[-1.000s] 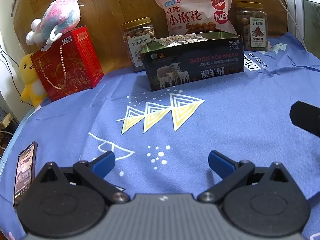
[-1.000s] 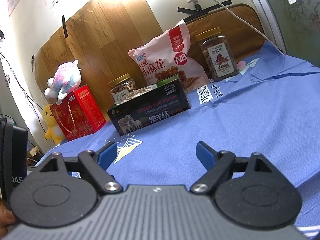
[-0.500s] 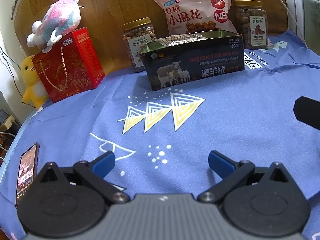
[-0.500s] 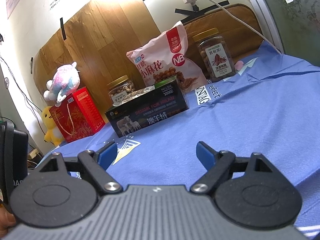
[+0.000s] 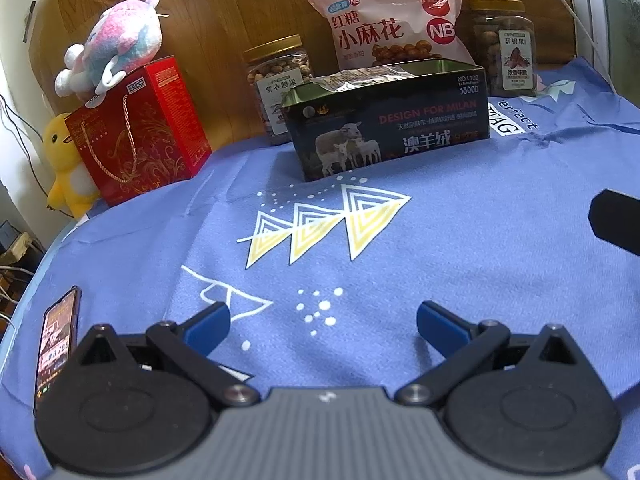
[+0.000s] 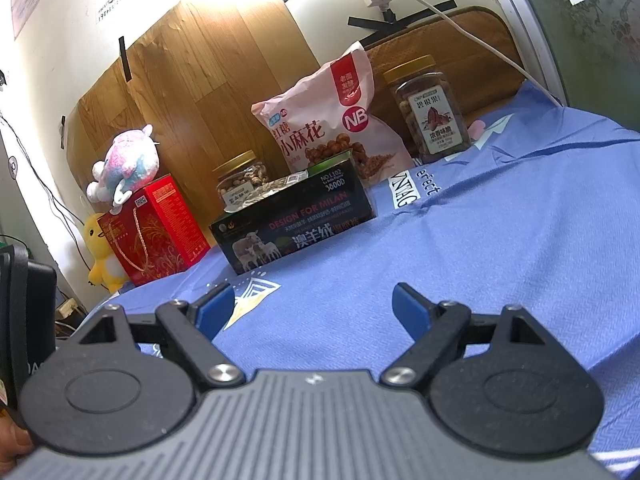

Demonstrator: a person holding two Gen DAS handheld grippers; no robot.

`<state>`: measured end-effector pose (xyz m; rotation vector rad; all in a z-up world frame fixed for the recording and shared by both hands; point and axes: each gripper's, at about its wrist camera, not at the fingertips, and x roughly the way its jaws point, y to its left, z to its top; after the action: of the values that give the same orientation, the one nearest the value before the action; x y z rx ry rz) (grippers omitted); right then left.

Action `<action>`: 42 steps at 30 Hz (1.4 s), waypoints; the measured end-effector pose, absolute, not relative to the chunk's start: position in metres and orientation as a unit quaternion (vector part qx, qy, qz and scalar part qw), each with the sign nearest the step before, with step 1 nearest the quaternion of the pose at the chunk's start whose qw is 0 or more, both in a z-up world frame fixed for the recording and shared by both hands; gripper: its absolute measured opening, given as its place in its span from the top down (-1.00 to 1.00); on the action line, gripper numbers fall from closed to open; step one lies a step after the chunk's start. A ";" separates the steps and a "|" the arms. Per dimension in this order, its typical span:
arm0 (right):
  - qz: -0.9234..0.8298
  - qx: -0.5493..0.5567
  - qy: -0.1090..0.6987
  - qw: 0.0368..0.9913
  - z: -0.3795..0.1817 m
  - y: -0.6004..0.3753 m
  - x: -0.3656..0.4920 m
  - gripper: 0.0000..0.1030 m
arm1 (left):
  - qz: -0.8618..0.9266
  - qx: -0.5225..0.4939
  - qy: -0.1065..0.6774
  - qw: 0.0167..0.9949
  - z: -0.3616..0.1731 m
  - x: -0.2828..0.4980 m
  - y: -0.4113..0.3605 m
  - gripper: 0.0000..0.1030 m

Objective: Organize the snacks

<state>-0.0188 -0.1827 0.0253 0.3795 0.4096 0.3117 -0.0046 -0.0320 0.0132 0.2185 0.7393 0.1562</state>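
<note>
Both jaws spread wide with nothing in them: left gripper (image 5: 323,322) and right gripper (image 6: 313,307) hover over the blue cloth (image 5: 460,240). Dark tin (image 5: 386,128) holds a foil packet; pink snack bag (image 5: 390,20) right behind it, a nut jar either side.

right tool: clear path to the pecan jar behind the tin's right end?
Probably yes. The right tool is open and empty, only bare blue cloth ahead. The pecan jar stands right of the dark tin and pink bag, its front unblocked.
</note>
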 end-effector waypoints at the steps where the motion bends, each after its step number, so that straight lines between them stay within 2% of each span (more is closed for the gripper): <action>1: 0.153 0.187 0.201 0.949 0.025 -0.183 -0.019 -0.71 | 0.076 0.107 0.360 0.924 0.013 -0.005 -0.033 -1.00; 42: 0.154 0.188 0.202 0.949 0.025 -0.184 -0.019 -0.71 | 0.074 0.114 0.360 0.923 0.014 -0.004 -0.035 -1.00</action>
<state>-0.0189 -0.1838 0.0250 0.3817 0.4103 0.3136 -0.0040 -0.0349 0.0136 0.2349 0.7387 0.1517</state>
